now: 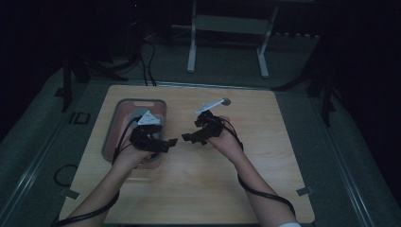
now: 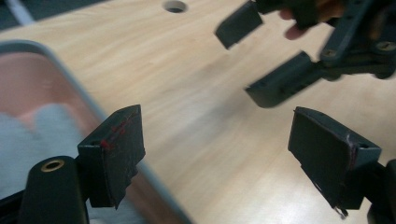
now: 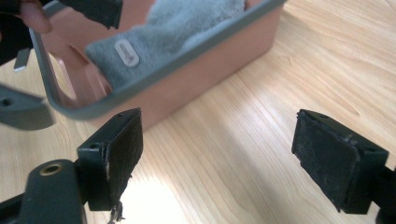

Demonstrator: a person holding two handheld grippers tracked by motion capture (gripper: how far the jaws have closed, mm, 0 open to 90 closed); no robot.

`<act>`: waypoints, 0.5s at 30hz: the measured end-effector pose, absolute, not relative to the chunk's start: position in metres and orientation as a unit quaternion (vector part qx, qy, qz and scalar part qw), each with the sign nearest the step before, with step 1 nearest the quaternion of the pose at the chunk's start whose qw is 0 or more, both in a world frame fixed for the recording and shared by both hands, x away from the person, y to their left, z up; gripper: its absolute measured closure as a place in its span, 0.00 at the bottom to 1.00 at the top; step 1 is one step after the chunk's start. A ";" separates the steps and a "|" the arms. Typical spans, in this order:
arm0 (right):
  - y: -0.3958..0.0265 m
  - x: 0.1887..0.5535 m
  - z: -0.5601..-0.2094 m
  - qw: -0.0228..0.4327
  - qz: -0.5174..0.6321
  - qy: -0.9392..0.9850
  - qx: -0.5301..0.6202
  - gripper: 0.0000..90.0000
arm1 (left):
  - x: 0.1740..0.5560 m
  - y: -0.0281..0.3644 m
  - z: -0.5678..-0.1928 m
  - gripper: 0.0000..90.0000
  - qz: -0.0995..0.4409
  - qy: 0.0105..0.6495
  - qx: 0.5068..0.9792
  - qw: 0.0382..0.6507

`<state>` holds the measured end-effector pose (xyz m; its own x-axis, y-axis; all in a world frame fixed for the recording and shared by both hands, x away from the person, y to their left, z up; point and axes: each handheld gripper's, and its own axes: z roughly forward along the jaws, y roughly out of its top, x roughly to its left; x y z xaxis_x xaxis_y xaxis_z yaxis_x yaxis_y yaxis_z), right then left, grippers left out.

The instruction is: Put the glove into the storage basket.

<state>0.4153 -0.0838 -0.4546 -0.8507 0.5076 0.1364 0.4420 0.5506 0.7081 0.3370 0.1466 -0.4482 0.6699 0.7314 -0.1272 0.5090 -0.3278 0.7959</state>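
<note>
A pink bin with a grey rim (image 1: 140,100) stands on the left half of the wooden table (image 1: 213,184). A grey cloth (image 3: 177,23) with a small white label (image 3: 126,51) lies inside it. My left gripper (image 1: 171,143) hovers over the bin's near right corner with its jaws wide apart and nothing between them (image 2: 219,154). My right gripper (image 1: 187,138) faces it from the right, a short gap away, also open and empty (image 3: 219,158). In the left gripper view the right gripper (image 2: 261,56) hangs above bare wood beside the bin's rim (image 2: 70,79).
A round hole (image 1: 226,100) is cut in the table near its far edge. A cable trails from each gripper along the forearm to the near edge. A white frame (image 1: 227,28) stands on the dark floor behind the table.
</note>
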 end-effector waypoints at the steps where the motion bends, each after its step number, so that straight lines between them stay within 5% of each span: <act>1: -0.084 0.415 -0.455 0.042 0.390 0.879 0.270 0.18 | 0.335 0.143 -0.450 0.21 0.124 0.382 0.809 0.429; 15: -0.127 0.398 -0.485 0.049 0.381 0.881 0.278 0.18 | 0.312 0.099 -0.487 0.21 0.086 0.326 0.837 0.431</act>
<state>0.3980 -0.1275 -0.4853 -0.8412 0.5261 0.1252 0.4513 0.5554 0.6984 0.3117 0.0985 -0.4867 0.7724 0.6200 -0.1381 0.4720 -0.4147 0.7779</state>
